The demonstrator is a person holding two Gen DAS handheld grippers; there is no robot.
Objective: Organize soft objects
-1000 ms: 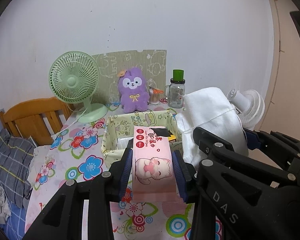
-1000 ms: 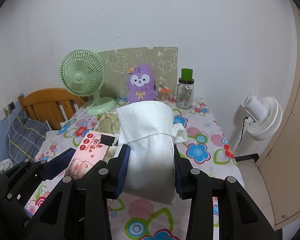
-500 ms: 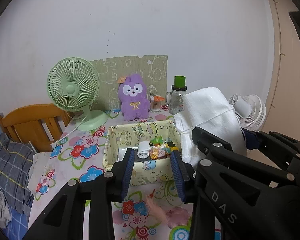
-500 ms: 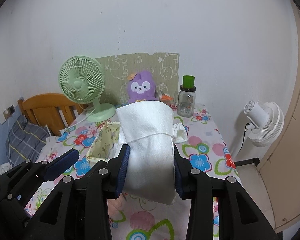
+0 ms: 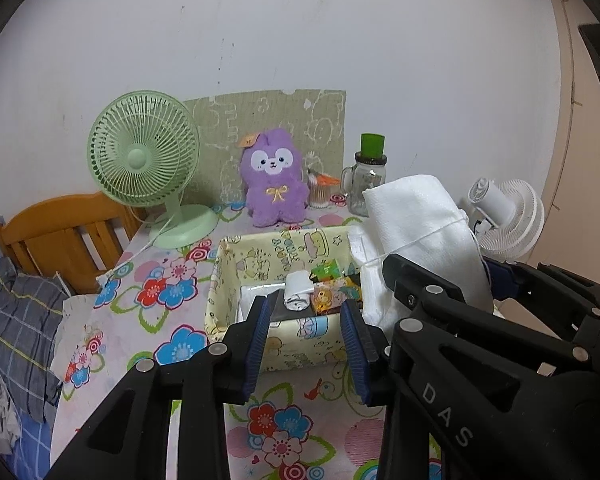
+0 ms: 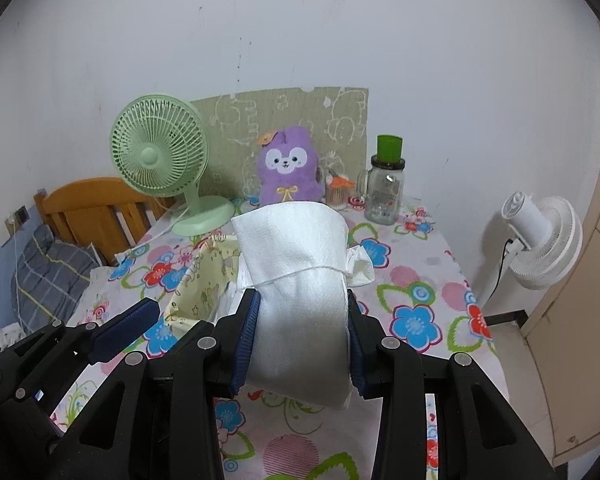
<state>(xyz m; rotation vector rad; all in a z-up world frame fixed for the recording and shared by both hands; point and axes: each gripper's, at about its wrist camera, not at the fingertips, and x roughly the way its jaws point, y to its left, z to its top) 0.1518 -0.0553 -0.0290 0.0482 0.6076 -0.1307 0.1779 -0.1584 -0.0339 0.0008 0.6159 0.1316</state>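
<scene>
**Left gripper empty, right gripper clamped on the towel bundle**

Left wrist view: my left gripper hangs released and empty just in front of the yellow storage box on the desk. Its jaws have just been closing slightly, with nothing between them.

Right wrist view: my right gripper is clenched on the white towel bundle, held just right of the box, with the purple plush behind it.

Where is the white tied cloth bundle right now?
The white tied cloth bundle is clamped in the right gripper, held above the floral tablecloth just right of the yellow fabric storage box.
</scene>
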